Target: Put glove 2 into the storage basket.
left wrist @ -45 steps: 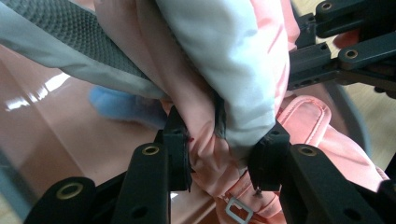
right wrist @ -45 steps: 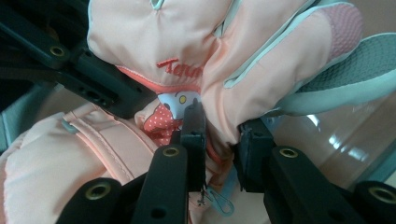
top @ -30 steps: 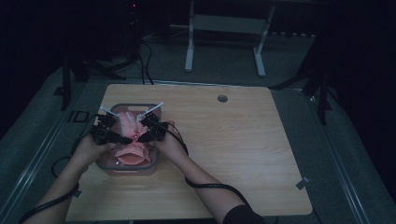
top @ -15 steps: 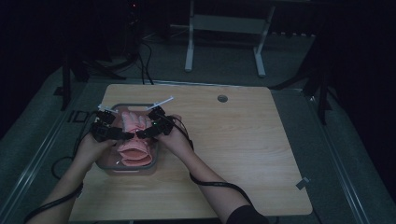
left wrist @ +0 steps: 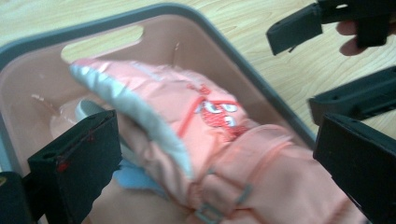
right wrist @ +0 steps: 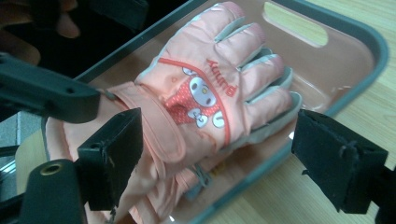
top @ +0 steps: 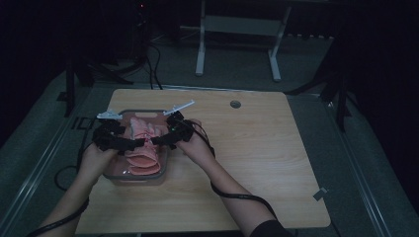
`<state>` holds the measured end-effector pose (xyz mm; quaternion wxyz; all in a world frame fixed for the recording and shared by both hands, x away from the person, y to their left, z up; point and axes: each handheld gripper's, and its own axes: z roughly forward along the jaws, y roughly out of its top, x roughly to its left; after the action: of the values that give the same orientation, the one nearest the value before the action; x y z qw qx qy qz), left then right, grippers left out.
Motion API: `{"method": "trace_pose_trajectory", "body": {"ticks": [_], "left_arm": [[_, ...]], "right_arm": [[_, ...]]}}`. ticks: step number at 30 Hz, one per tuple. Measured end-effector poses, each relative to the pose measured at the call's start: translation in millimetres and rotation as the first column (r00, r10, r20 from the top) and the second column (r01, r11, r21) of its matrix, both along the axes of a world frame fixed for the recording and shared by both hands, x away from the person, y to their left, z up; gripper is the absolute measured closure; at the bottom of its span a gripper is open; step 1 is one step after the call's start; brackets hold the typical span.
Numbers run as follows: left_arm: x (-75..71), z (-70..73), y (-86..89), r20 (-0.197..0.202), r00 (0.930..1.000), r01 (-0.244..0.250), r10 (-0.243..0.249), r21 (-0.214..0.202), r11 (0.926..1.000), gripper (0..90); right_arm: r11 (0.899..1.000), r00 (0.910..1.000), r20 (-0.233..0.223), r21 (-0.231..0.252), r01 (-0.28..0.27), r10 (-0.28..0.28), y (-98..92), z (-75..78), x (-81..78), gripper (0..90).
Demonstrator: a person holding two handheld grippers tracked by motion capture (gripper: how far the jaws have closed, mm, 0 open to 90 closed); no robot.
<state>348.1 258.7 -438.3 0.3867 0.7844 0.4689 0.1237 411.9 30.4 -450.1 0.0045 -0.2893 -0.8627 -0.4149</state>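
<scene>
A pink child's glove [right wrist: 205, 93] with a cartoon face and grey finger edges lies on top of another pink glove [top: 143, 165] in a pink bin with a grey rim [top: 139, 111] at the table's left. My left gripper [left wrist: 215, 177] is open, its jaws straddling the glove's [left wrist: 196, 121] cuff end. My right gripper [right wrist: 229, 161] is open too, one jaw on each side of the glove's palm and cuff. In the high view the left gripper [top: 140, 143] and right gripper [top: 156, 140] point at each other low over the bin, tips close together.
The bin has a slot handle [right wrist: 294, 23] in its far wall. To the right of the bin the wooden table [top: 257, 163] runs on, with a round cable hole [top: 235, 104] near its back edge. A cable [top: 237, 195] trails along the right forearm.
The right gripper has tilted and shifted slightly right and back. The left gripper has hardly moved. The gloves stay in the bin.
</scene>
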Motion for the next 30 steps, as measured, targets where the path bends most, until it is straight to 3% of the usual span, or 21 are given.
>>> {"method": "trace_pose_trajectory", "body": {"ticks": [5,9,14,22,24,30], "left_arm": [[-10.8,11.3,-21.7,0.056,0.9976,0.039,-0.041,0.025,0.9989,1.3],[-17.4,17.6,-39.1,0.072,0.9932,0.092,-0.091,-0.002,0.9958,1.3],[-26.1,20.0,-63.4,0.087,0.9838,0.157,-0.157,0.003,0.9876,1.4],[-37.2,17.2,-99.6,0.098,0.9624,0.256,-0.253,-0.013,0.9666,1.4],[-40.0,15.7,-108.3,0.101,0.9581,0.269,-0.268,0.004,0.963,1.4],[-52.3,11.2,-137.0,0.134,0.9348,0.328,-0.329,0.032,0.9443,1.4]], "right_arm": [[1.0,1.0,0.007,0.0,-0.004,0.004,-16.1,1.3,-2.8,16.6],[1.0,0.9998,0.019,0.003,0.004,-0.004,-31.5,2.6,-5.7,16.6],[1.0,0.9996,0.021,-0.004,0.017,-0.017,-53.0,0.6,-7.8,16.6],[1.0,0.9995,0.02,-0.01,0.026,-0.025,-84.2,-4.5,-12.7,16.5],[1.0,0.9993,0.027,-0.008,0.026,-0.026,-91.9,-5.2,-14.7,16.4],[1.0,0.999,0.036,-0.014,0.028,-0.028,-115.0,-9.9,-20.8,15.6]]}}
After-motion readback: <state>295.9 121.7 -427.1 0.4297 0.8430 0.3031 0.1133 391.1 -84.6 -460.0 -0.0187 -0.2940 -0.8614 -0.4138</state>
